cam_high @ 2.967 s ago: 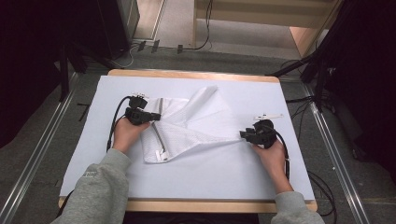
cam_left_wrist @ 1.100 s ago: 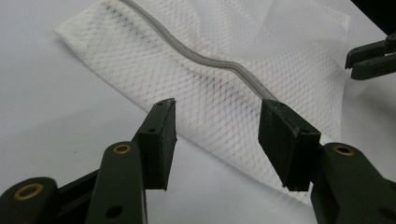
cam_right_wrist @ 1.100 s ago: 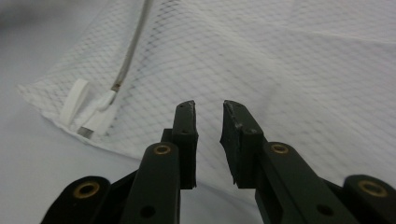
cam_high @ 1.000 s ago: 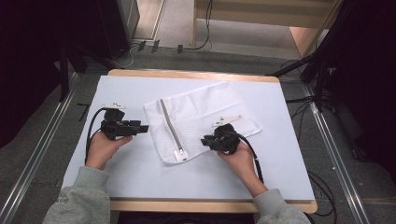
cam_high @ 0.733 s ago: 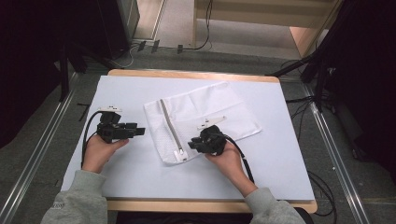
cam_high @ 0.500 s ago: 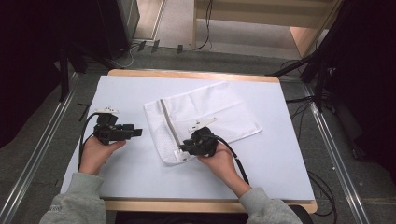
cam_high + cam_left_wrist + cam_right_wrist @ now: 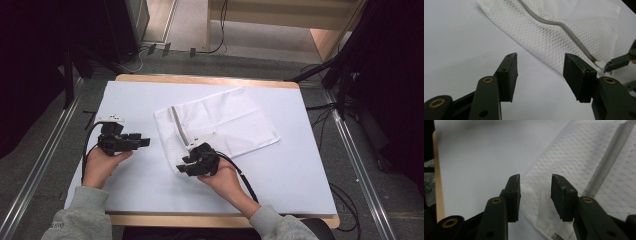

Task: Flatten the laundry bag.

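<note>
A white mesh bag (image 7: pixel 225 120) with a grey zipper (image 7: pixel 177 122) lies flat on the white table cover (image 7: pixel 300 170). My left gripper (image 7: pixel 144 142) is held left of the bag, pointing at it, open and empty. In the left gripper view the jaws (image 7: pixel 540 65) frame bare cover, with the bag (image 7: pixel 544 32) beyond. My right gripper (image 7: pixel 182 165) sits at the bag's near left corner. Its jaws (image 7: pixel 535 181) have just been opening. The mesh corner (image 7: pixel 579 157) and a ribbed white tab (image 7: pixel 544 205) lie between them, unpressed.
The table's wooden edge (image 7: pixel 215 220) runs along the near side. Metal rails (image 7: pixel 45 165) flank the table on the floor. Cables (image 7: pixel 350 200) and dark stands (image 7: pixel 350 75) lie off to the right. Bare cover stretches right of the bag.
The bag, earlier raised and bunched between both grippers, now lies flat. My right gripper has slid left along its near edge to the corner, jaws wider. The left gripper drifted slightly left.
</note>
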`<state>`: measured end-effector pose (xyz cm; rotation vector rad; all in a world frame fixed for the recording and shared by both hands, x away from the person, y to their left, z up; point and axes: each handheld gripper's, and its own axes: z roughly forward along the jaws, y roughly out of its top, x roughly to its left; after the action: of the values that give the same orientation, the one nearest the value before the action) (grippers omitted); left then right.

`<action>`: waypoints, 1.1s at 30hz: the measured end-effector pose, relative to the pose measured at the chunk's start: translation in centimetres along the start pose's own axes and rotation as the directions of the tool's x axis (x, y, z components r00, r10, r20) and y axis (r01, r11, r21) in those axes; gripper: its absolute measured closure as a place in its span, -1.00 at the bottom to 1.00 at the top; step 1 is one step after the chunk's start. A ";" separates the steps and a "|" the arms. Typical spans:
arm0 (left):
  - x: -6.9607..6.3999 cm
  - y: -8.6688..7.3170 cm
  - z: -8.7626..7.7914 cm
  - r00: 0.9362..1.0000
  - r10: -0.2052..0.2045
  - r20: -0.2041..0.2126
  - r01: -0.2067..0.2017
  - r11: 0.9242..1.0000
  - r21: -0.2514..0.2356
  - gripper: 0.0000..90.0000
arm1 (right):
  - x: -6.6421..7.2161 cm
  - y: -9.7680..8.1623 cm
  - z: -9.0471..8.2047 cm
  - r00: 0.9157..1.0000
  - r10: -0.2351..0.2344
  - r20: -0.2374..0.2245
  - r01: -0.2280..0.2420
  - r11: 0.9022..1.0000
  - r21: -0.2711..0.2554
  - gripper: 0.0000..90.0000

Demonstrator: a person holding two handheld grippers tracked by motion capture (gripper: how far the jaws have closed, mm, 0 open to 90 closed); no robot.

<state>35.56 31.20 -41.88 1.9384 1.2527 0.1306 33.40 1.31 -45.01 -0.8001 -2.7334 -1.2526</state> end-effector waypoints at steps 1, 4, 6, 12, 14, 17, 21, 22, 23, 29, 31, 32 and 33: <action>0.0 0.0 0.0 1.000 0.000 0.000 0.000 1.000 0.001 0.02 | 0.4 0.0 -0.1 1.000 -0.011 -0.004 0.011 1.000 -0.002 0.31; 0.0 0.0 -0.1 1.000 -0.004 -0.001 0.004 1.000 -0.002 0.02 | 1.1 -0.2 0.0 0.999 -0.023 -0.028 0.023 1.000 0.004 0.16; 0.0 0.0 -0.1 1.000 -0.002 -0.001 0.002 1.000 -0.002 0.02 | 1.5 -0.5 0.3 0.999 -0.035 -0.039 0.036 0.999 0.025 0.11; -0.1 0.0 0.2 1.000 0.004 -0.001 -0.004 1.000 0.005 0.02 | 0.8 -0.9 1.4 0.999 -0.031 -0.014 0.032 0.997 0.071 0.88; -0.1 0.1 0.2 1.000 0.004 -0.001 -0.004 1.000 0.006 0.02 | 0.7 -1.1 1.0 0.999 -0.016 -0.038 0.018 0.998 0.067 0.96; -0.1 0.2 0.4 1.000 0.007 -0.006 -0.007 1.000 0.007 0.02 | 1.0 -1.7 0.1 0.999 -0.021 -0.046 0.024 0.997 0.068 0.97; -0.1 0.6 0.9 1.000 0.019 -0.014 -0.019 1.000 0.013 0.01 | 1.6 -2.9 -0.5 0.998 -0.036 -0.050 0.040 0.996 0.078 0.97; -0.1 0.7 1.0 1.000 0.028 -0.014 -0.028 0.999 0.017 0.01 | 1.7 -3.2 -0.6 0.998 -0.035 -0.051 0.039 0.996 0.079 0.97; -0.1 0.8 1.2 0.999 0.031 -0.016 -0.030 0.999 0.017 0.01 | 1.8 -3.5 -0.7 0.998 -0.028 -0.052 0.033 0.996 0.085 0.97; 0.2 1.9 2.6 0.998 0.054 -0.027 -0.054 0.998 0.029 0.01 | 2.4 -4.8 -1.6 0.998 -0.026 -0.049 0.030 0.997 0.076 0.96; 0.4 2.2 3.2 0.998 0.056 -0.035 -0.055 0.998 0.030 0.01 | 2.5 -5.3 -1.9 0.999 -0.020 -0.041 0.023 0.997 0.071 0.96; 0.6 2.5 3.4 0.998 0.059 -0.035 -0.058 0.998 0.041 0.01 | 2.5 -5.5 -2.0 0.999 -0.017 -0.039 0.019 0.997 0.068 0.96; 0.7 2.8 3.8 0.997 0.064 -0.041 -0.062 0.997 0.045 0.01 | 2.6 -5.8 -2.3 0.999 -0.008 -0.038 0.011 0.998 0.069 0.96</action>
<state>39.74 29.12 -42.74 2.0232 1.2319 0.1780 28.11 -2.34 -46.91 -0.7504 -2.7371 -1.1551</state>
